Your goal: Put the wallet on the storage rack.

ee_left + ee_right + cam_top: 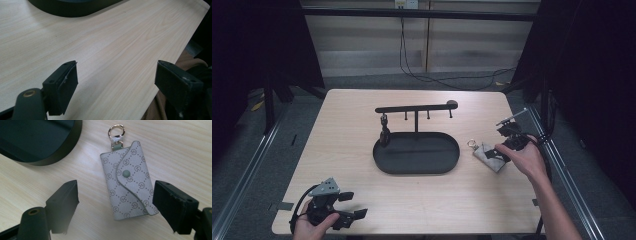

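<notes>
A small grey patterned key pouch (130,181) with a snap button and a metal ring (116,130) lies flat on the table, right of the tray. My right gripper (115,205) hovers over it, open, its jaws wide apart on either side of the pouch. In the high view the pouch (488,156) lies under my right gripper (504,150). My left gripper (354,207) rests at the table's front left corner, open and holding nothing; in its own view my left gripper (116,85) has bare wood between its jaws.
A black oval tray (416,154) sits mid-table with a black stand and hook bar (417,107) rising from it; a small dark item (384,131) hangs from the left hook. The tray's edge (60,152) lies close to the pouch. Table edge (175,60) runs near my left gripper.
</notes>
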`<state>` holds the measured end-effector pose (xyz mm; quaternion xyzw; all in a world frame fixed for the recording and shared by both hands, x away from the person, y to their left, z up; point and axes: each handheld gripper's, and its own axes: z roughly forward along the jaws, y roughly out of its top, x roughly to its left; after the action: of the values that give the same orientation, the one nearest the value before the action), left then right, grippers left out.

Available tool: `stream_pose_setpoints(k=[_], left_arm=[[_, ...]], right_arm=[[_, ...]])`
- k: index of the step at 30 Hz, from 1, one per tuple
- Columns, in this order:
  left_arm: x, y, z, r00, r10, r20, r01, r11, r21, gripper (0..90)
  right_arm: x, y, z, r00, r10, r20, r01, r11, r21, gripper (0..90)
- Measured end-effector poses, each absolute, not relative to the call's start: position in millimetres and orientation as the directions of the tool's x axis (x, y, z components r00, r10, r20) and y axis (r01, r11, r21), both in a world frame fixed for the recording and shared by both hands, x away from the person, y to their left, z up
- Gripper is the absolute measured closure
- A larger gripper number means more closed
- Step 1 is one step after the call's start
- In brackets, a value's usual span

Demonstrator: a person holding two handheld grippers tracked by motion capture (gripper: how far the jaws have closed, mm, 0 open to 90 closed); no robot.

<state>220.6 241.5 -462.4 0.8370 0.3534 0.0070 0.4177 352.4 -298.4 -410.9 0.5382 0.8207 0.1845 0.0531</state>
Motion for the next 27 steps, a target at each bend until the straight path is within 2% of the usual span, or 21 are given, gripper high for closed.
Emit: stream_pose_setpoints(k=[8,19,27], left_arm=[[221.0,243.8,-461.4,0.749,0.593,-0.296,0.59,-0.392,0.706,18.5],[220.3,244.3,-460.6,0.752,0.588,-0.297,0.587,-0.393,0.708,18.5],[221.6,245.7,-461.5,0.746,0.595,-0.297,0.592,-0.389,0.706,18.5]], right_arm=[[369.6,-296.8,-427.9,-0.406,0.908,0.108,0.892,0.367,0.264,18.4],[383.8,-296.6,-446.3,-0.412,0.905,0.104,0.898,0.385,0.214,19.8],[388.5,-295.2,-456.6,-0.408,0.91,0.071,0.905,0.392,0.167,17.2]])
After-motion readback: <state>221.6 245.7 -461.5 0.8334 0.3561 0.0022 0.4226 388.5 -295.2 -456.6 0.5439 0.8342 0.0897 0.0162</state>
